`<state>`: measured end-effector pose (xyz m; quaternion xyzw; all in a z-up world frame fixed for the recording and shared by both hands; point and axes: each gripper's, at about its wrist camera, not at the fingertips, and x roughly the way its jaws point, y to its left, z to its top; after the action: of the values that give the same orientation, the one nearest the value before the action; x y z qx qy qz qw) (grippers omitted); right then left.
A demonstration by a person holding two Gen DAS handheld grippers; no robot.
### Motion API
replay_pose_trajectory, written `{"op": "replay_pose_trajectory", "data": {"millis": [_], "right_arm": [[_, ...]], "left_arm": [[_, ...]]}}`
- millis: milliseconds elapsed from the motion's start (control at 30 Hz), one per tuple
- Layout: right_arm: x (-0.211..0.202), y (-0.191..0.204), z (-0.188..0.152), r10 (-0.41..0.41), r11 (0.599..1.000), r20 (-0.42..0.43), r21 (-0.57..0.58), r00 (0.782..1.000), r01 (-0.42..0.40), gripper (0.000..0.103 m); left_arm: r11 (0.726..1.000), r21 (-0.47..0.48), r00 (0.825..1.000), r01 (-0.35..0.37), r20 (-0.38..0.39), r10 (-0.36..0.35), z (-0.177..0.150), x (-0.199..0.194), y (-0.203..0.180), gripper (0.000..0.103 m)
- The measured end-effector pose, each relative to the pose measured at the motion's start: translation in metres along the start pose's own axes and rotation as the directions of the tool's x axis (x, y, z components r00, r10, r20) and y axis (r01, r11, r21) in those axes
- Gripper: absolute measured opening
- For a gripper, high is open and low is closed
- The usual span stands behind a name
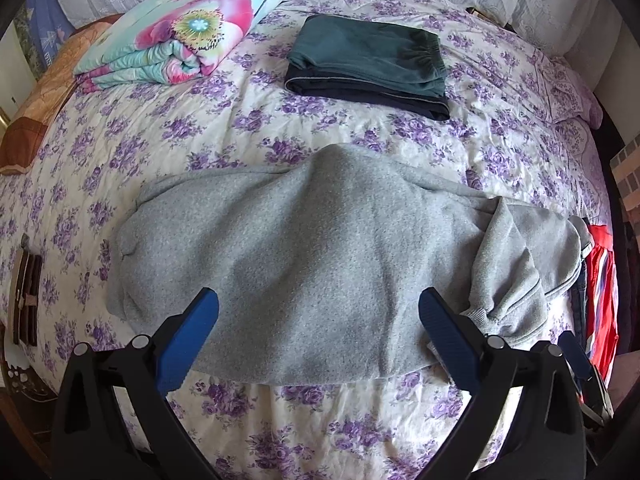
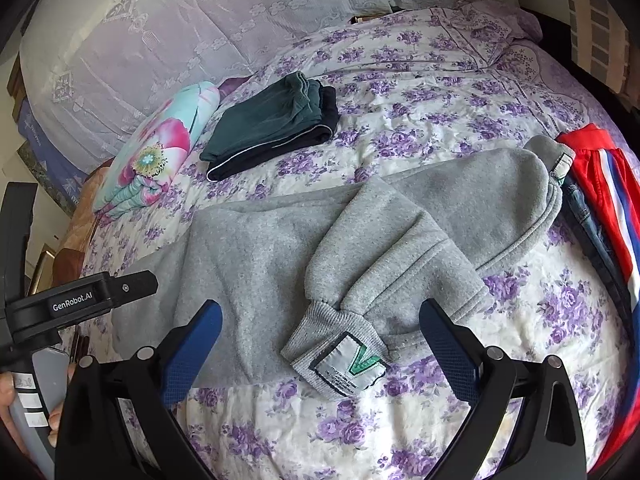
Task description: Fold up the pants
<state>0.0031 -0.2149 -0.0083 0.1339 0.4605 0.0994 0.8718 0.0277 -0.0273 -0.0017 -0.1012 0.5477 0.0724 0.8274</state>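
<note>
Grey pants (image 1: 304,264) on floral bedspread (image 1: 320,432).

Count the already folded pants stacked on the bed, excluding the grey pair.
2: green folded pants on top, dark navy folded pants beneath them, mid-bed beside the floral quilt. Red and denim clothes at the right edge look unfolded; more may be hidden.

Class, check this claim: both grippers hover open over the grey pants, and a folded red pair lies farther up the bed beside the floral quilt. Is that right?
Not quite: the folded pair beside the floral quilt is dark green, as the left wrist view shows. The rest holds: left gripper and right gripper hover open over the grey pants.
</note>
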Motion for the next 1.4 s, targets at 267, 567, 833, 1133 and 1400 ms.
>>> {"op": "replay_pose_trajectory", "data": {"millis": [267, 567, 833, 1133, 1400], "right_arm": [[-0.002, -0.011, 0.000, 0.022, 1.000, 0.010, 0.012, 1.000, -0.022, 0.099], [-0.006, -0.024, 0.001, 0.045, 0.998, 0.025, 0.031, 0.999, -0.046, 0.099], [-0.002, -0.027, 0.000, 0.033, 0.999, 0.006, 0.028, 0.999, -0.033, 0.099], [0.015, -0.001, -0.001, -0.008, 0.998, -0.077, -0.063, 0.997, 0.003, 0.099], [0.029, 0.037, 0.002, -0.154, 0.966, -0.088, -0.223, 0.984, 0.131, 0.099]], "left_arm": [[1.000, 0.017, 1.000, -0.002, 0.017, 0.002, -0.001, -0.003, -0.016, 0.098], [0.999, 0.049, 0.999, -0.022, 0.042, 0.020, 0.000, -0.005, -0.030, 0.098], [0.998, 0.057, 0.999, -0.004, 0.049, 0.001, -0.003, -0.006, -0.033, 0.098], [0.999, 0.019, 0.995, -0.031, 0.092, 0.029, -0.015, -0.012, 0.003, 0.098], [0.995, 0.030, 0.991, -0.092, 0.097, 0.089, -0.021, -0.009, 0.043, 0.098]]}}
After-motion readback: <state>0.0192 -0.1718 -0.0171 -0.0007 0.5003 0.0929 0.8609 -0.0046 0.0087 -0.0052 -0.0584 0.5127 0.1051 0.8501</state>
